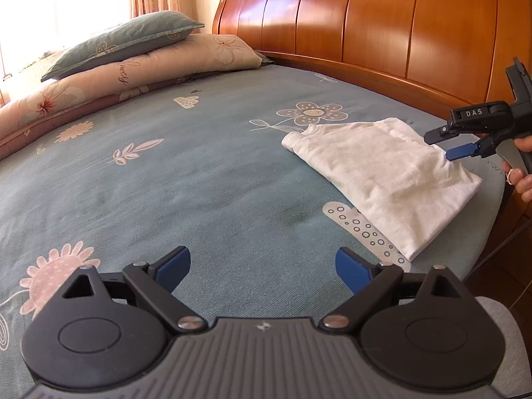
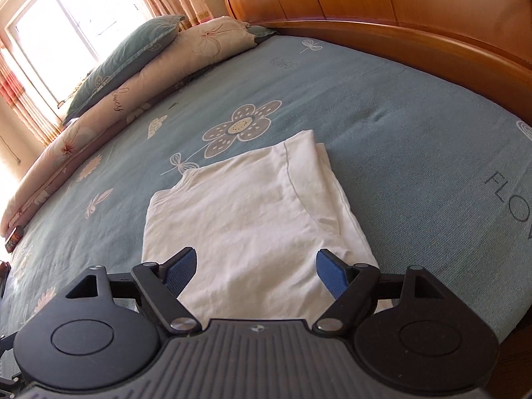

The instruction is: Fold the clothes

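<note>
folded white cotton garment [image 2: 252, 219] on teal floral bedsheet [image 2: 415, 133], under right gripper [image 2: 256, 271], jaws spread, nothing pinched | left gripper [image 1: 262, 271] released, garment off right | left view only: hand [image 1: 522, 166]

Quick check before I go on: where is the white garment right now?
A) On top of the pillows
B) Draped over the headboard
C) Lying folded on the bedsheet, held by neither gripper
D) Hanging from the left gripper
C: the white garment lies folded flat on the bedsheet, the right gripper open above its near edge and the left gripper open over bare sheet.
</note>
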Demonstrator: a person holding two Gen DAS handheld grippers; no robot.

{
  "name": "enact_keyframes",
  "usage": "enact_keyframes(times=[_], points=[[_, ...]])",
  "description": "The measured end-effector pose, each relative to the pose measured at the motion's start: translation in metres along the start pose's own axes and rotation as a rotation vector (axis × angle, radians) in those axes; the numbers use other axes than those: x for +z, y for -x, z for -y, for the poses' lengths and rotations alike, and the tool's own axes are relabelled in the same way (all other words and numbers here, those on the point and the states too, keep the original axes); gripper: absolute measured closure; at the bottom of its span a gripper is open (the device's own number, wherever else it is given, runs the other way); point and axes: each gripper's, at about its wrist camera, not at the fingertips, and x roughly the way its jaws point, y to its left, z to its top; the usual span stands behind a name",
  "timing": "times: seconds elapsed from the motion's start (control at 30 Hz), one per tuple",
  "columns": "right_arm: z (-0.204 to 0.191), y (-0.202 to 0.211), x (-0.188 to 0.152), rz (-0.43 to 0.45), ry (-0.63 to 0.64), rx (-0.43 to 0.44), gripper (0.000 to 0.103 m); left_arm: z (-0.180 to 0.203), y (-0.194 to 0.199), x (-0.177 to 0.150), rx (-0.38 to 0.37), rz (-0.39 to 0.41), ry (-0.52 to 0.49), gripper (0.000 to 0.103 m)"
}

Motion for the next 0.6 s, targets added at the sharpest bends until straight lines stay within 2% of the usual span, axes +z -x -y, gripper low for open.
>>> enact_keyframes(times=[0.13, 0.23, 0.33, 0.4, 0.47, 0.6], points=[[0.011, -0.001, 0.003, 0.007, -0.071, 0.001, 0.021, -0.002, 0.003, -0.001, 0.016, 0.019, 0.000, 0.002], [-0.005, 0.014, -0.005, 0.041, 0.026, -0.083, 0.021, -0.005, 0.003, -0.001, 0.015, 0.023, 0.021, 0.002], [-0.008, 0.025, -0.016, 0.021, 0.061, -0.068, 0.021, -0.005, -0.001, -0.001, -0.027, -0.010, 0.025, 0.002], [-0.001, 0.026, -0.023, -0.002, 0.043, -0.045, 0.021, -0.002, -0.002, -0.002, -0.040, -0.014, 0.017, 0.002], [0.011, 0.020, -0.029, -0.047, 0.005, -0.084, 0.021, 0.002, -0.002, -0.003, -0.038, -0.019, 0.000, 0.002], [0.015, 0.033, -0.035, -0.005, -0.030, -0.092, 0.021, 0.006, 0.000, -0.004, -0.027, -0.019, -0.024, 0.002]])
